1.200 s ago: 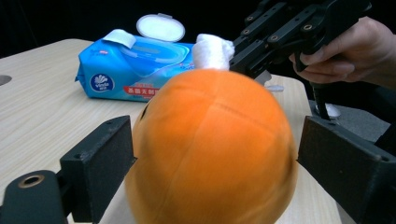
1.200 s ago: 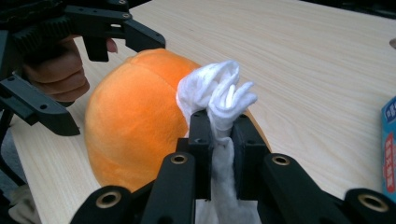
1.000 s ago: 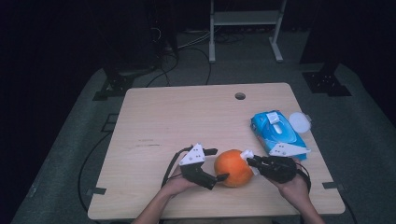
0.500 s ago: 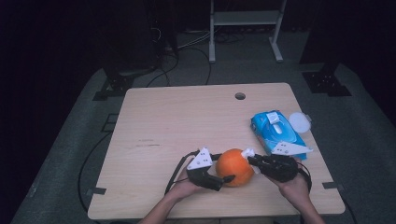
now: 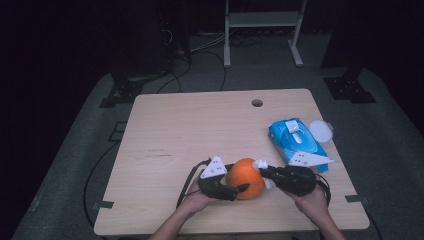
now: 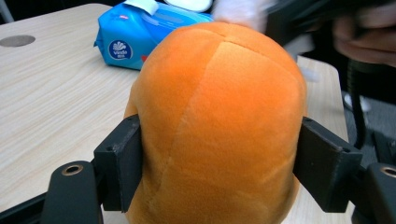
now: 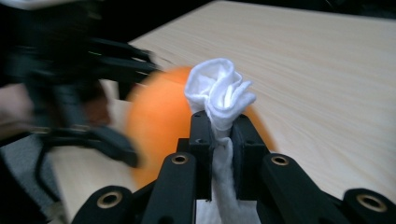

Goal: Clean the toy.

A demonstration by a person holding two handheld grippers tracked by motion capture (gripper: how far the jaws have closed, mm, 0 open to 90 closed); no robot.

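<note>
The orange plush ball (image 5: pixel 245 178) sits on the tabletop (image 5: pixel 200 125) near the front edge, at about 6 o'clock, between the two hands. It is soft and round, so it could squish and pop out of the left tongs (image 5: pixel 241 189) if they squeeze too hard or pinch too near its edge. If it gets free it could roll off the front of the tabletop. The white cloth (image 7: pixel 219 95) could also slip out if it drags hard on the fuzzy ball. The left tongs have just been closing, and now their pads (image 6: pixel 122 165) press on both sides of the ball, partly open around it. The right tongs (image 7: pixel 219 140) are pinched shut on the white cloth, which bunches up above them and touches the top of the ball. At about 2 o'clock from the ball lies a blue pack of wet wipes (image 5: pixel 295 141), with a small round white lid (image 5: pixel 320 131) just beside it.
</note>
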